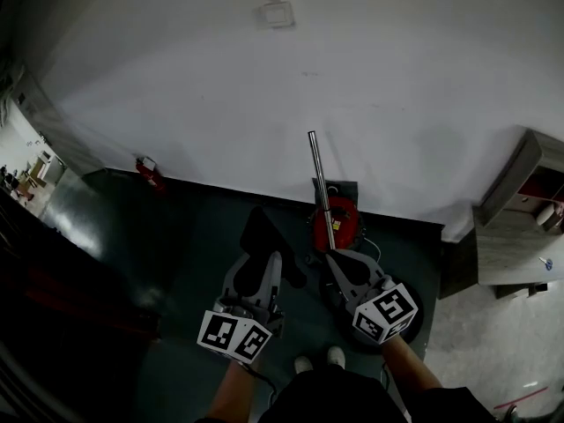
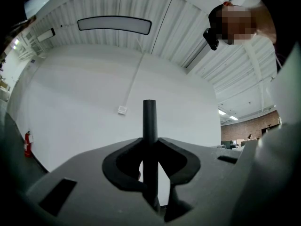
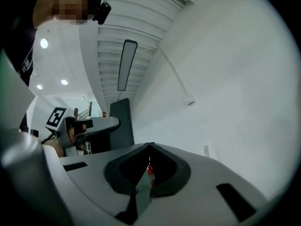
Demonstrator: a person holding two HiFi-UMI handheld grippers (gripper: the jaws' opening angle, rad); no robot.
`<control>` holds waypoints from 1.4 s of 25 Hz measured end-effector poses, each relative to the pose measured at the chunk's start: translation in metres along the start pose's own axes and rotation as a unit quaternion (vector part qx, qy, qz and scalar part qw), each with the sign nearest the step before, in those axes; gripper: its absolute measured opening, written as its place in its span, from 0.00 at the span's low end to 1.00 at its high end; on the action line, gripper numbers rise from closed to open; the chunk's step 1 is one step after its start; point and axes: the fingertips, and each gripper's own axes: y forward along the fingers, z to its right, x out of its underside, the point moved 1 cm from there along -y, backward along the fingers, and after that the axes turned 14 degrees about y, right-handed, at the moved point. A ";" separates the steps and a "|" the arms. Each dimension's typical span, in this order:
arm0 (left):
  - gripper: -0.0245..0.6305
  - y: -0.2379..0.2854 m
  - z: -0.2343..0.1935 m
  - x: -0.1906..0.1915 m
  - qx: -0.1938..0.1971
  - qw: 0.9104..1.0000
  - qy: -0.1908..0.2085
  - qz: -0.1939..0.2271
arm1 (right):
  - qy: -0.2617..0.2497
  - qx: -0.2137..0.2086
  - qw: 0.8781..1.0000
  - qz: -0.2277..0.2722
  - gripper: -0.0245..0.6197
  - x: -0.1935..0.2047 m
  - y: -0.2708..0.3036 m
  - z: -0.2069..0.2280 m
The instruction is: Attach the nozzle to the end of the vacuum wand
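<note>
Nozzle (image 2: 149,119) pinched upright between jaws of left gripper (image 2: 151,147), dark tube end standing above them. Jaws of right gripper (image 3: 150,147) pressed together, nothing held. Wand (image 1: 321,188) seen upright by white wall (image 1: 397,77), rising from red vacuum (image 1: 344,220), just ahead of right gripper; contact there possibly none. Nozzle kept apart from wand, to its left.

Head view: steeply down from above. Gripper views: just behind own jaws, level. All share white wall (image 1: 370,69), wall box (image 2: 122,109).
</note>
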 end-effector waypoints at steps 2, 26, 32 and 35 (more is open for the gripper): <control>0.17 0.005 -0.004 -0.002 -0.003 1.000 -0.001 0.002 | 0.000 -0.002 1.000 -0.003 0.06 0.000 0.004 0.003; 0.17 0.073 -0.128 0.028 0.027 1.000 -0.006 0.012 | 0.001 0.041 0.999 -0.004 0.06 0.020 0.131 0.049; 0.17 0.098 -0.165 0.034 0.059 0.998 -0.009 0.010 | 0.002 0.073 0.997 0.002 0.06 0.020 0.170 0.061; 0.17 0.107 -0.177 0.036 0.072 0.997 -0.013 0.009 | 0.002 0.085 0.996 0.007 0.06 0.018 0.181 0.061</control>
